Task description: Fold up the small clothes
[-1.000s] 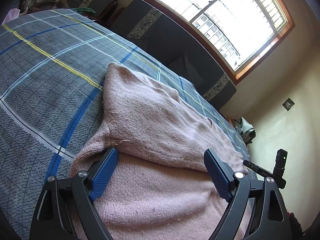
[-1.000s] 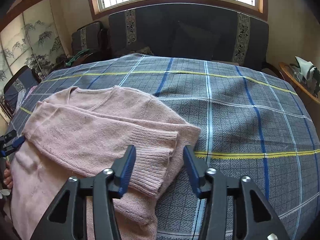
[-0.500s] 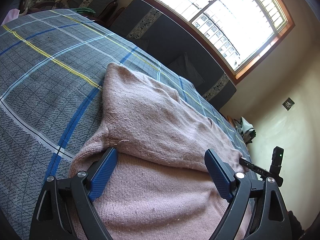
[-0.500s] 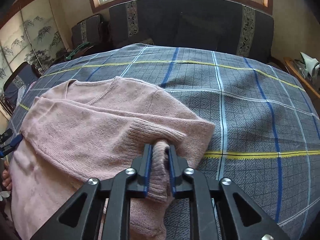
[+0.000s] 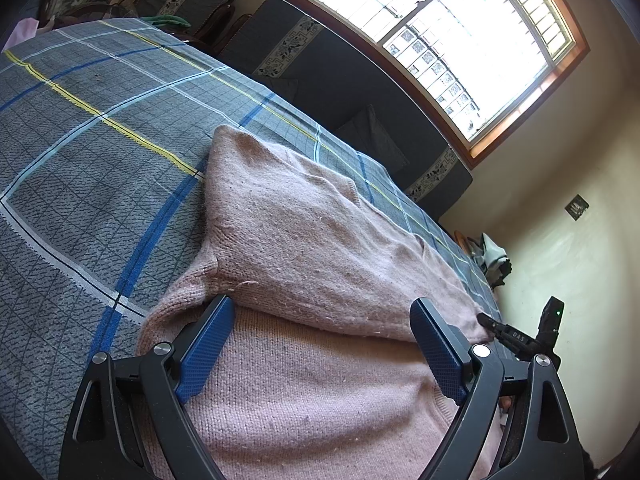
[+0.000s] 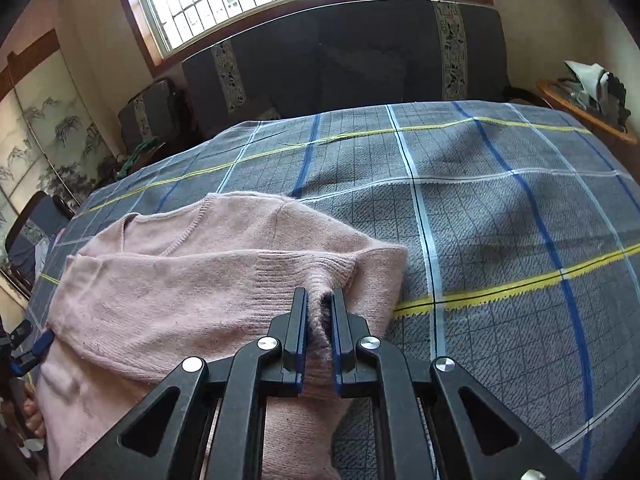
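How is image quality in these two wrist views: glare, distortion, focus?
Left wrist view: the window is blown out white, the plaid blanket bows under fisheye, and the pink sweater is sharp. Right wrist view: even daylight, dark vignetted corners, soft shadow folds on the blanket, crisp knit at the right gripper.

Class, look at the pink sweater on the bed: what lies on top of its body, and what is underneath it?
A folded-over sleeve lies across the pink sweater; the right gripper pinches its ribbed cuff. The plaid bedspread shows around the sweater; the part beneath is covered.
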The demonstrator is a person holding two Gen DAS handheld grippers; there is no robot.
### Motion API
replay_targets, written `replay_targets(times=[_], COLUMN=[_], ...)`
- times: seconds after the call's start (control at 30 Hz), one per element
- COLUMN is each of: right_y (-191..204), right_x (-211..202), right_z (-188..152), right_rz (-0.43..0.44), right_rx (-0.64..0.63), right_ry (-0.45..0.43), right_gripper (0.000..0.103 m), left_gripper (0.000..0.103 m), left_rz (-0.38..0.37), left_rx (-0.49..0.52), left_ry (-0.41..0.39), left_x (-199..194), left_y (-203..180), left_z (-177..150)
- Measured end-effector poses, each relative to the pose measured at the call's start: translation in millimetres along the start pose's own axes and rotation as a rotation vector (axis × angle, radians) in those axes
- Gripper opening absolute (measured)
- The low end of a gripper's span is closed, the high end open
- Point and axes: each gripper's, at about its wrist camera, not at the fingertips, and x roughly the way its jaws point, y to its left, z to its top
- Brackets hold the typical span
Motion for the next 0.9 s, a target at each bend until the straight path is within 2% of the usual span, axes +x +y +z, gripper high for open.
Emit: replay_targets(times=[0.17, 0.33, 0.4, 0.47, 0.53, 0.63, 0.67, 0.7, 0.77, 0.83, 0.9], right_y=[-2, 1, 6, 16, 20, 26, 29, 34, 38, 35, 27], right_x=[-2, -43, -59, -63, -70, -114, -131, -147, -179, -206, -224], right_z=[2, -4, -16, -32, -51, -87, -102, -119, -151, -182, -209], right_rz=[0.002, -0.031, 0.008, 0.017, 0.019, 0.130, 0.165, 0.182, 0.163, 0.148, 0.120], right_rx=[0.018, 0.022, 0.012, -0.033, -0.025, 0.031, 0.033, 0.025, 0.004, -0.015, -0.014], right_ry=[0.019, -0.066, -0.072, -0.007, 0.046, 0.003, -0.006, -0.007, -0.016, -0.007, 0.016], right_gripper=[0.018, 0.026, 0.026, 0.026, 0.027, 0.028, 0.038, 0.059, 0.081, 0.081, 0.081], left_gripper=[0.090, 0.090, 0.090, 0.090, 0.090, 0.092, 0.092, 0.092, 0.092, 0.092, 0.092], left_rz=[0.000, 0.000, 0.000, 0.000, -0.001, -0.005, -0.014, -0.023, -0.092, -0.172, -0.181], left_rx=[0.001, 0.001, 0.001, 0.001, 0.000, 0.005, 0.013, 0.021, -0.025, -0.095, -0.077], left_ry=[0.000, 0.000, 0.000, 0.000, -0.001, 0.004, 0.020, 0.051, 0.140, 0.167, 0.180], left_x=[0, 0, 0, 0, 0, 0, 1, 0, -11, -37, -67], left_y=[0, 0, 0, 0, 0, -1, -2, -4, -4, -3, -6], left_z=[0, 0, 0, -1, -1, -1, -1, -1, -5, -14, -26])
